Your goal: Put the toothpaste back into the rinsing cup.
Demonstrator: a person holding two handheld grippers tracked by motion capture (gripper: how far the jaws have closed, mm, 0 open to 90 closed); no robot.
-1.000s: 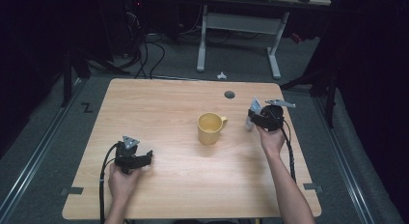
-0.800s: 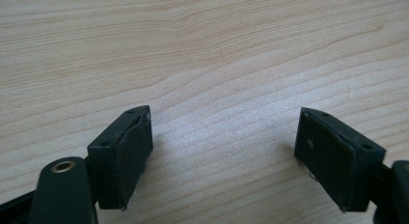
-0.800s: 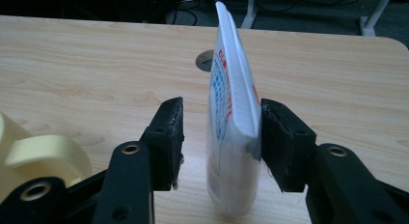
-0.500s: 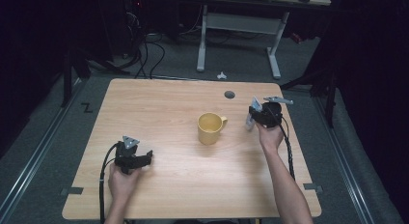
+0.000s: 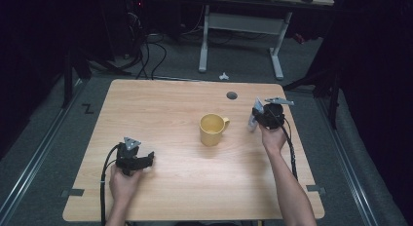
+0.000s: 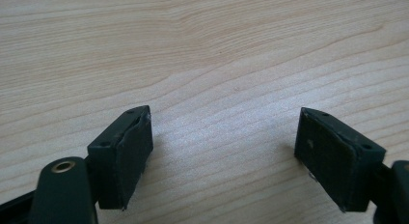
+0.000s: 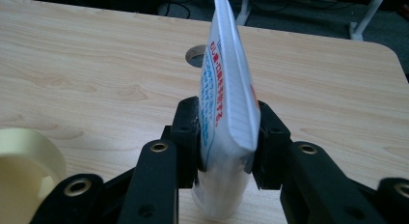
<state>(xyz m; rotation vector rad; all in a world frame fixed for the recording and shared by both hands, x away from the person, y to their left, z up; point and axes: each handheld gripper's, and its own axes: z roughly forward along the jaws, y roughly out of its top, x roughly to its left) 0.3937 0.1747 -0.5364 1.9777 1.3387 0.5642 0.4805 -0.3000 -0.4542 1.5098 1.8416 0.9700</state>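
A yellow mug [image 5: 212, 129] stands near the middle of the wooden table [image 5: 165, 109], its handle toward the right; its rim [image 7: 24, 166] shows at the lower left of the right gripper view. My right gripper [image 7: 226, 142] has just been closing, and its pads now press on both sides of a white tube [image 7: 226, 79] with red and blue print, which stands upright between them. In the high view that gripper [image 5: 256, 119] holds the tube [image 5: 253, 121] right of the mug. My left gripper [image 5: 146, 160] rests near the front left, jaws wide apart over bare wood [image 6: 224, 137].
A round cable hole [image 5: 232, 95] lies in the table behind the mug, also seen past the tube [image 7: 194, 55]. Beyond the far edge stand a white desk frame [image 5: 241, 26] and loose cables on the floor.
The right gripper has turned a little at the tube, its grey top plate swinging left. The left gripper and the mug have stayed where they were.
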